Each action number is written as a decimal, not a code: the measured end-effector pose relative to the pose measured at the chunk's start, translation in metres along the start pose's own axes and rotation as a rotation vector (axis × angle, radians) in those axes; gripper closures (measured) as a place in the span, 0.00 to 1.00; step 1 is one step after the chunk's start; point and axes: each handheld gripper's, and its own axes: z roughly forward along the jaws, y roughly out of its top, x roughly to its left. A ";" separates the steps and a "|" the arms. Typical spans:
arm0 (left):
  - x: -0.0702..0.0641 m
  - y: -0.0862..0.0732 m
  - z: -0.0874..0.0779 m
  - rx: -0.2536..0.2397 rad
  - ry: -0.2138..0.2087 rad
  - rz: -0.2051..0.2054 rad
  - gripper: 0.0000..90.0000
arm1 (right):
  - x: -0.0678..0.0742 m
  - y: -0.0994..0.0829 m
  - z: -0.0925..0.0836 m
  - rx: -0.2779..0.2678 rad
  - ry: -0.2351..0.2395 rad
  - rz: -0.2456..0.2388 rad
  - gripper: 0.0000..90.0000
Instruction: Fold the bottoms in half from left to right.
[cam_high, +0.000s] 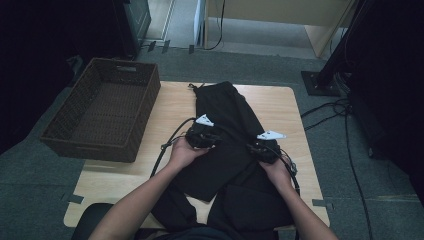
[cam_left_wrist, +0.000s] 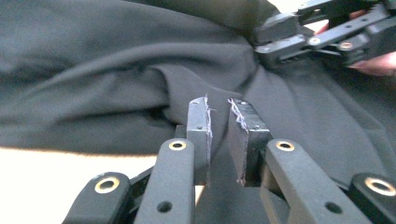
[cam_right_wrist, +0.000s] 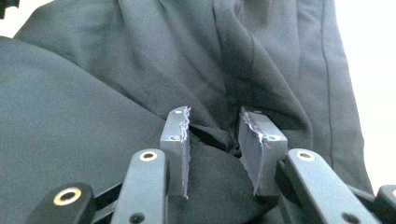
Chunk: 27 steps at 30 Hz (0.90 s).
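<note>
Wicker basket (cam_high: 102, 107): blocks table's (cam_high: 280, 107) left edge. Black garment (cam_high: 225, 150): covers the middle. Bare wood strips either side: passable.

A black garment (cam_high: 225, 145) lies rumpled and partly folded along the wooden table's middle.

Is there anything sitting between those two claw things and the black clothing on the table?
Nothing visible. Both the left gripper and the right gripper hang right over the black garment, fingers slightly parted, with only dark cloth ahead of them. The wicker basket stands off to the left, out of the way.
</note>
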 end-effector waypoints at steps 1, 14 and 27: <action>0.001 -0.003 -0.005 -0.009 0.005 -0.008 0.86 | 0.002 0.003 0.003 -0.003 0.000 -0.002 0.71; 0.034 -0.031 -0.045 -0.058 0.102 -0.111 0.75 | 0.034 0.066 0.081 -0.053 -0.037 0.028 0.71; 0.044 -0.052 -0.055 -0.047 0.108 -0.178 0.61 | 0.027 0.086 0.090 0.005 -0.064 -0.092 0.70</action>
